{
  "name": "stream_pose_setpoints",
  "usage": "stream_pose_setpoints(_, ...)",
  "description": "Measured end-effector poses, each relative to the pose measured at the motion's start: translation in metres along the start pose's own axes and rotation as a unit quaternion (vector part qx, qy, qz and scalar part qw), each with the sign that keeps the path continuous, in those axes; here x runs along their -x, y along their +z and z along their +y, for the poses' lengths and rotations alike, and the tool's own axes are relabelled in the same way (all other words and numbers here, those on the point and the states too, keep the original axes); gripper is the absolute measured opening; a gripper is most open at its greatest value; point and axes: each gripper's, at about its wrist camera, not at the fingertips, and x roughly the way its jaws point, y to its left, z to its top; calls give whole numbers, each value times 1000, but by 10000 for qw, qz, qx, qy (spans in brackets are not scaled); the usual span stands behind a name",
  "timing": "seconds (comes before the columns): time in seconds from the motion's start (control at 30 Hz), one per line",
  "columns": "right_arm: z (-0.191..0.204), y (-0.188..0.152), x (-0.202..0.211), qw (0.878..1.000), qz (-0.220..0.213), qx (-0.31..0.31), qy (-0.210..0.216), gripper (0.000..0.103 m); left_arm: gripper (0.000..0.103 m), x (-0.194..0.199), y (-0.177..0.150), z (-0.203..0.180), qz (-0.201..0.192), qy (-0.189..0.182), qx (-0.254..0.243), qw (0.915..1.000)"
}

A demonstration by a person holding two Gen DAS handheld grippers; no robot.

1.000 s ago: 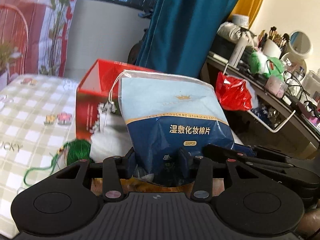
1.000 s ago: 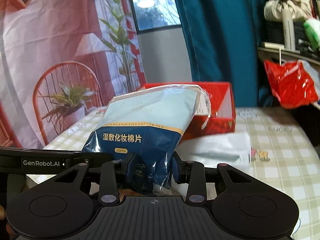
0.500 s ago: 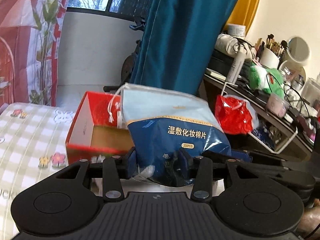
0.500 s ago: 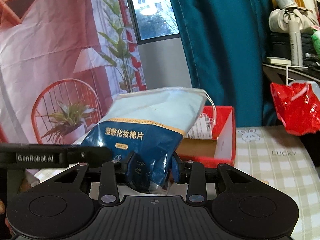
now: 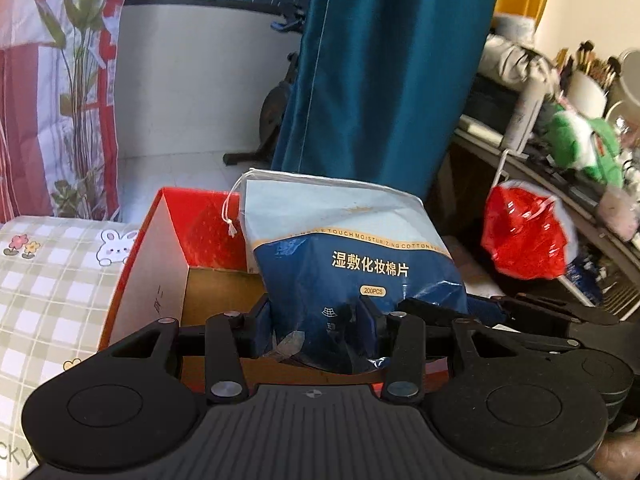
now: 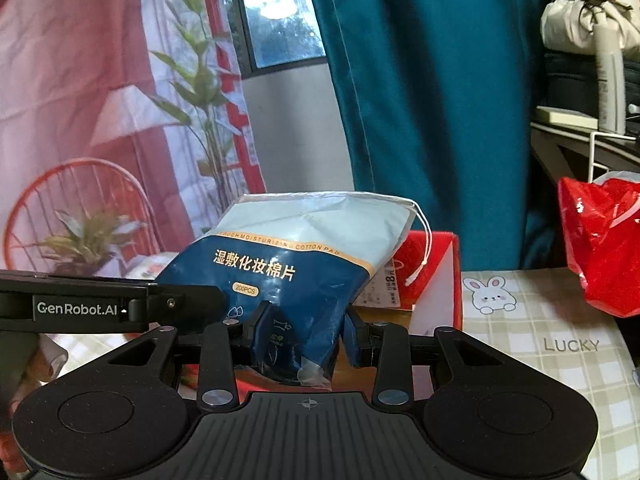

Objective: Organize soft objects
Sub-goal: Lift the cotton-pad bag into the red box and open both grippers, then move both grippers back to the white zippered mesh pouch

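Left wrist view: the left gripper (image 5: 316, 326) is clenched on the lower end of the soft blue-and-pale plastic drawstring bag of cotton pads (image 5: 344, 256), which is held upright, clear of the surface, directly over the open red cardboard box (image 5: 160, 264). Right wrist view: the right gripper (image 6: 306, 338) pinches the same bag's bottom edge, with the box at 2 o'clock behind it on the checked tablecloth (image 6: 540, 320). A grip at both lower corners judged to keep the limp bag steady for lowering into the box.
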Motion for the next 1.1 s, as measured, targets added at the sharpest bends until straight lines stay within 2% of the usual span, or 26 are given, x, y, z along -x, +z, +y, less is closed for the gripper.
stream_pose_setpoints(0.17, -3, -9, -25, 9995, 251, -49, -173, 34, 45, -13, -7, 2, 240, 100, 38, 9997)
stream_pose_setpoints(0.27, -6, -14, -32, 9990, 384, -113, -188, 34, 48, -17, -10, 5, 311, 99, 134, 9994)
stream_pose_setpoints(0.37, -7, -20, -30, 9990, 381, -71, -242, 38, 55, -16, -13, 6, 329, 192, 30, 9993)
stream_pose_setpoints(0.5, -10, -25, -20, 9989, 313, -21, -335, 41, 56, -7, -15, 14, 298, 243, 93, 9992)
stream_pose_setpoints(0.6, -10, -26, -13, 9992, 228, -53, -332, 41, 56, 4, -15, 20, 246, 222, 175, 9993)
stream_pose_setpoints(0.77, -2, -28, 0, 9994, 107, -119, -312, 41, 56, 31, -19, 18, 140, 232, -48, 9996)
stream_pose_setpoints(0.9, 9, -33, 20, 9996, -83, -218, -169, 41, 56, 57, -40, 27, 122, 131, 133, 9998)
stream_pose_setpoints(1.03, 17, -46, 42, 9994, -167, -298, -23, 41, 56, 81, -68, 33, 83, 361, 314, 9988)
stream_pose_setpoints(1.1, 22, -57, 53, 9995, -165, -250, 22, 41, 56, 93, -83, 38, 34, 329, 546, 9980)
